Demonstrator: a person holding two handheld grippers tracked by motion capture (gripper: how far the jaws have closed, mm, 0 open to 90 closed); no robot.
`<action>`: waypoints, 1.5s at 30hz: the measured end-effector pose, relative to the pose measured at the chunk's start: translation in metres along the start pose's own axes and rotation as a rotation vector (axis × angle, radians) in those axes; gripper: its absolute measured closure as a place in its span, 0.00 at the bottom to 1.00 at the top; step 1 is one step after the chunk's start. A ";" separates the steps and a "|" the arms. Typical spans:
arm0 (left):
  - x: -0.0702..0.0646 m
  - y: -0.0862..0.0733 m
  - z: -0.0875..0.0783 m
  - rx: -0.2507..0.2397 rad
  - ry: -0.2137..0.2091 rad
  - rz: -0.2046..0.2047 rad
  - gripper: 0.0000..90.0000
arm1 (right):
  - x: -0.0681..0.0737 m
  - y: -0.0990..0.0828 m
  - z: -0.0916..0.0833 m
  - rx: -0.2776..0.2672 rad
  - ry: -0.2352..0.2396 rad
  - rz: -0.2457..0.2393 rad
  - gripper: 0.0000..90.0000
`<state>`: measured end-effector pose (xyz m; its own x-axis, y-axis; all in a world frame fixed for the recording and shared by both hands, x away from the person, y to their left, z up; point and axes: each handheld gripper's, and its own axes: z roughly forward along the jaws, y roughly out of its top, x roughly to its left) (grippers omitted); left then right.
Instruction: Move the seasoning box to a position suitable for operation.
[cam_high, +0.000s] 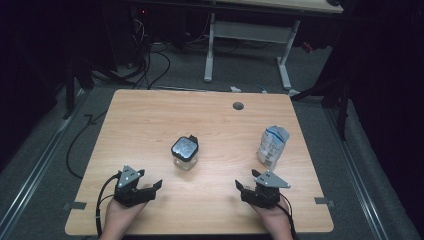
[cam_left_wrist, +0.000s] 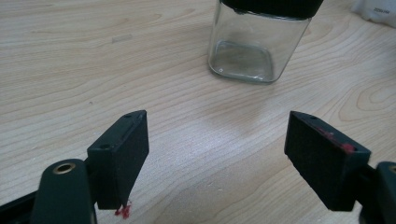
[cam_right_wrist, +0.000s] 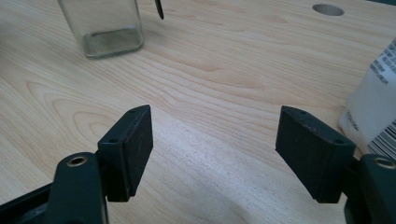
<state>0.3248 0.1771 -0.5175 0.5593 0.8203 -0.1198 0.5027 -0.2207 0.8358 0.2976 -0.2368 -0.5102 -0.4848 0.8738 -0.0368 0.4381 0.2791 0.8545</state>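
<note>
Jar (cam_high: 184, 152): upright at table centre, dark lid on; seems empty.
Left gripper (cam_high: 146, 188): jaws apart, holding nothing; jar lies far and right of it, nearer this hand.
Right gripper (cam_high: 246, 189): jaws apart, empty; jar far-left.
Carton (cam_high: 272, 146): upright, just beyond right gripper.
Table (cam_high: 150, 120): bare wood all around the jar.

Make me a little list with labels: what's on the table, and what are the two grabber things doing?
table: light wooden table with a round hole
middle: empty square glass jar, upright, black lid on
right side: white pouch, standing
left gripper: open, holding nothing, near the front edge, apart from the jar
right gripper: open, holding nothing, near the front edge, close to the pouch
</note>
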 end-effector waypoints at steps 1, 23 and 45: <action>0.000 0.000 0.000 0.000 0.000 0.004 0.26 | 0.000 0.000 0.000 0.000 0.000 0.000 0.33; 0.002 -0.004 0.000 -0.050 -0.044 -0.008 0.41 | -0.001 0.002 -0.005 -0.023 0.051 0.002 0.51; -0.008 0.001 0.004 -0.066 0.006 0.076 0.61 | 0.005 0.000 -0.001 0.011 0.077 0.001 0.51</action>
<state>0.3232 0.1679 -0.5181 0.5898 0.8059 -0.0515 0.4146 -0.2475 0.8757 0.2942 -0.2325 -0.5100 -0.5412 0.8409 0.0040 0.4468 0.2835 0.8485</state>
